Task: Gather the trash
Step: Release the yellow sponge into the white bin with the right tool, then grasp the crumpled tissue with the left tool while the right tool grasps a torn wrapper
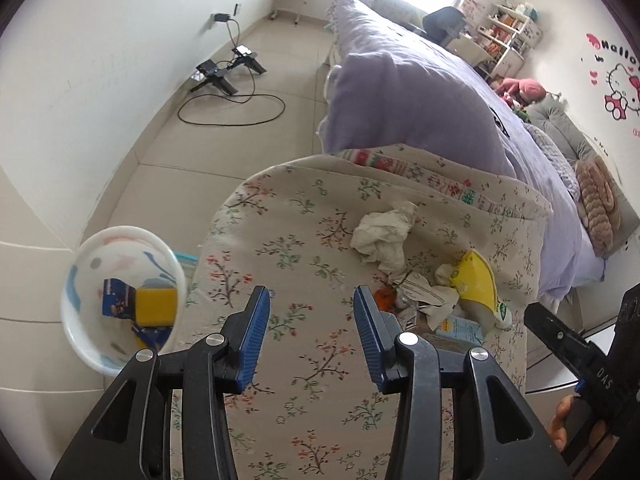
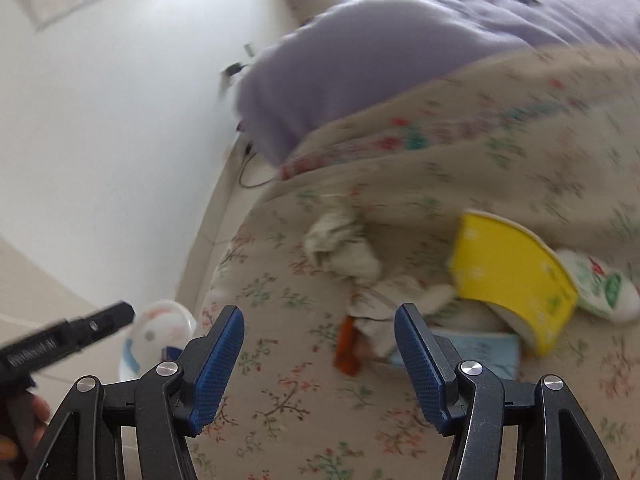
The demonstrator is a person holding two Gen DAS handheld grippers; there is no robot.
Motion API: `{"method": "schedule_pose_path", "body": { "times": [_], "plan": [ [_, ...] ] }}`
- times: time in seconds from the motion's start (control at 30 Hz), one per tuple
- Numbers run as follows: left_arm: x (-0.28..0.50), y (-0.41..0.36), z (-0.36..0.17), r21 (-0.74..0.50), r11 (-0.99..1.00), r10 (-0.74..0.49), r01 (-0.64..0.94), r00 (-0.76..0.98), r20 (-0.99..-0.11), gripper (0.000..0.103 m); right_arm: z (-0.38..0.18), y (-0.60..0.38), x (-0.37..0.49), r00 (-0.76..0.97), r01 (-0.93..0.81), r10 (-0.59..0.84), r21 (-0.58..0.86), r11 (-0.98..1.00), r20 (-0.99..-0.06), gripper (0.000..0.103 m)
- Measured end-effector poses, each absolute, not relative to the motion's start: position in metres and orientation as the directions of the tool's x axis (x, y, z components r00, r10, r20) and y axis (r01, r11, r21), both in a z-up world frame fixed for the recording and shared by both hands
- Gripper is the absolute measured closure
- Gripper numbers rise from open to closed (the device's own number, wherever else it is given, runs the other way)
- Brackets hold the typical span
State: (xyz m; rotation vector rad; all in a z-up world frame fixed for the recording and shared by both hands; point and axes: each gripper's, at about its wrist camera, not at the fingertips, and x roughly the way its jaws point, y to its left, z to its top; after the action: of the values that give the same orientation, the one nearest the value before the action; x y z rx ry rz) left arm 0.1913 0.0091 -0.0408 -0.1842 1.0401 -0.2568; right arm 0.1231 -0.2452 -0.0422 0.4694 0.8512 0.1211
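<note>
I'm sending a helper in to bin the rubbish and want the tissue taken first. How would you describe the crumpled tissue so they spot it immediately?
Start at the floral bedcover in front of the lilac pillow. A heap of litter lies on it, with a yellow paper cup among the pieces. The crumpled tissue is the white wad at the pillow end of the heap, the largest plain, unprinted piece.

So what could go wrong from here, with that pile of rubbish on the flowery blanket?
The pile lies on soft, sloping bedding, so a nudge may send the yellow paper cup sliding off. The bin stands down on the floor beside the bed, so a dropped piece could miss it. Both tools, left and right, are open and empty.
</note>
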Motion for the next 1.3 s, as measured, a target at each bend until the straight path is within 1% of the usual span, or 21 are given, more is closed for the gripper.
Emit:
{"method": "schedule_pose_path", "body": {
  "times": [0.07,0.13,0.2,0.37,0.53,0.57,0.6,0.67,0.7,0.8,1.03,1.07,1.1,1.13,1.23,1.3],
  "plan": [
    [0.191,-0.006,-0.045,-0.262,0.955,-0.296,0.139,0.476,-0.828,0.057,-0.045,-0.273,0.116,0.663,0.131,0.273,0.467,0.875,-0.698,0.035],
    [0.192,-0.017,-0.049,-0.254,0.957,-0.291,0.143,0.478,-0.829,0.057,-0.044,-0.298,0.107,0.671,0.174,0.234,0.455,0.873,-0.704,0.035],
    [0.195,-0.029,-0.051,-0.25,0.956,-0.294,0.155,0.478,-0.827,0.057,-0.047,-0.317,0.1,0.668,0.203,0.223,0.462,0.863,-0.71,0.035],
    [0.208,-0.057,-0.06,-0.218,0.96,-0.279,0.178,0.487,-0.828,0.057,-0.059,-0.349,0.088,0.653,0.269,0.233,0.509,0.817,-0.72,0.035],
    [0.228,-0.088,-0.07,-0.205,0.956,-0.281,0.208,0.471,-0.836,0.057,-0.059,-0.362,0.081,0.656,0.281,0.25,0.537,0.795,-0.713,0.035],
    [0.233,-0.095,-0.071,-0.186,0.958,-0.27,0.217,0.472,-0.839,0.056,-0.06,-0.362,0.081,0.655,0.277,0.261,0.548,0.789,-0.709,0.035],
    [0.238,-0.103,-0.072,-0.161,0.96,-0.254,0.23,0.473,-0.844,0.056,-0.06,-0.363,0.081,0.654,0.276,0.271,0.556,0.784,-0.707,0.035],
    [0.246,-0.117,-0.076,-0.108,0.961,-0.221,0.255,0.474,-0.852,0.047,-0.061,-0.363,0.082,0.654,0.277,0.273,0.559,0.781,-0.705,0.035],
    [0.249,-0.123,-0.079,-0.084,0.961,-0.206,0.263,0.482,-0.852,0.045,-0.061,-0.365,0.083,0.656,0.279,0.275,0.564,0.777,-0.703,0.035],
    [0.258,-0.137,-0.092,-0.046,0.958,-0.184,0.284,0.483,-0.856,0.044,-0.063,-0.374,0.084,0.666,0.297,0.283,0.594,0.748,-0.69,0.035],
    [0.278,-0.142,-0.118,-0.03,0.964,-0.159,0.265,0.483,-0.861,0.045,-0.075,-0.389,0.093,0.65,0.347,0.305,0.63,0.695,-0.696,0.035],
    [0.279,-0.141,-0.12,-0.031,0.965,-0.158,0.259,0.485,-0.86,0.048,-0.076,-0.389,0.094,0.649,0.347,0.31,0.633,0.692,-0.695,0.035],
    [0.279,-0.139,-0.122,-0.036,0.966,-0.161,0.255,0.491,-0.856,0.054,-0.076,-0.389,0.095,0.648,0.346,0.31,0.632,0.694,-0.696,0.035],
    [0.28,-0.138,-0.124,-0.044,0.966,-0.168,0.255,0.492,-0.854,0.07,-0.076,-0.387,0.096,0.645,0.345,0.306,0.624,0.701,-0.7,0.035],
    [0.281,-0.131,-0.123,-0.075,0.964,-0.196,0.254,0.494,-0.847,0.075,-0.079,-0.383,0.1,0.634,0.336,0.309,0.613,0.715,-0.709,0.035],
    [0.279,-0.126,-0.118,-0.082,0.962,-0.207,0.259,0.504,-0.838,0.076,-0.08,-0.38,0.104,0.631,0.33,0.314,0.612,0.719,-0.709,0.035]
  ]
}}
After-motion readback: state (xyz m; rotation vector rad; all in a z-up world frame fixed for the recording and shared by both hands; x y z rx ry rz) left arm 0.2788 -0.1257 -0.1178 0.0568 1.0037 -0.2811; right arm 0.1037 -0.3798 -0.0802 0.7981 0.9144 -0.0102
